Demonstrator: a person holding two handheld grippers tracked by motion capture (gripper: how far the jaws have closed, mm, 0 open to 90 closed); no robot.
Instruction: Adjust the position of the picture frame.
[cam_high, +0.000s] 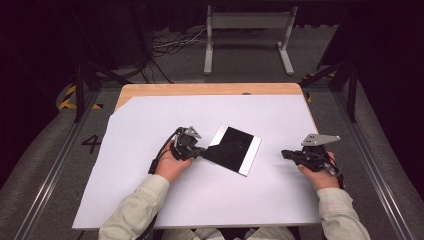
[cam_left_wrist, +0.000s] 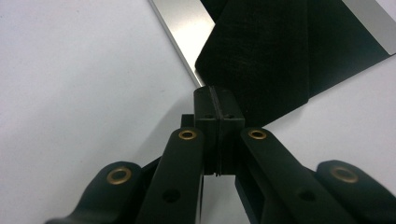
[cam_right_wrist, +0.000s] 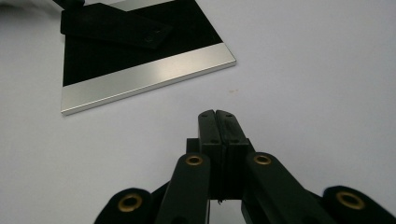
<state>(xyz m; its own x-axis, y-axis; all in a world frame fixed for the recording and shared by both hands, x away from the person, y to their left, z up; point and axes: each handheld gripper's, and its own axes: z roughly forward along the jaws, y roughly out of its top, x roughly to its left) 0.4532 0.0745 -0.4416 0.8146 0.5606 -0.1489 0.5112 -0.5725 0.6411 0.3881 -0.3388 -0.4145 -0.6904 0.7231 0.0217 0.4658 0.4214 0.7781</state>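
A square silver plate (cam_high: 252, 155) (cam_right_wrist: 149, 77) with a black face lies at the middle of the table. Across its near-left part rests a flat black strip (cam_high: 225, 150) (cam_left_wrist: 266, 56) (cam_right_wrist: 116, 28) with small holes. My left gripper (cam_high: 200, 152) (cam_left_wrist: 217, 95) is at the plate's left edge, its jaws shut on the end of that strip. The silver border (cam_left_wrist: 187, 28) runs just beyond its tips. My right gripper (cam_high: 285, 154) (cam_right_wrist: 218, 116) rests on the table to the right of the plate, apart from it, shut with nothing between its jaws.
A white sheet (cam_high: 150, 200) covers the wooden table (cam_high: 200, 89), whose bare edge shows at the back. Metal floor rails run along both sides, and a grey stand (cam_high: 247, 30) and cables sit on the floor behind.
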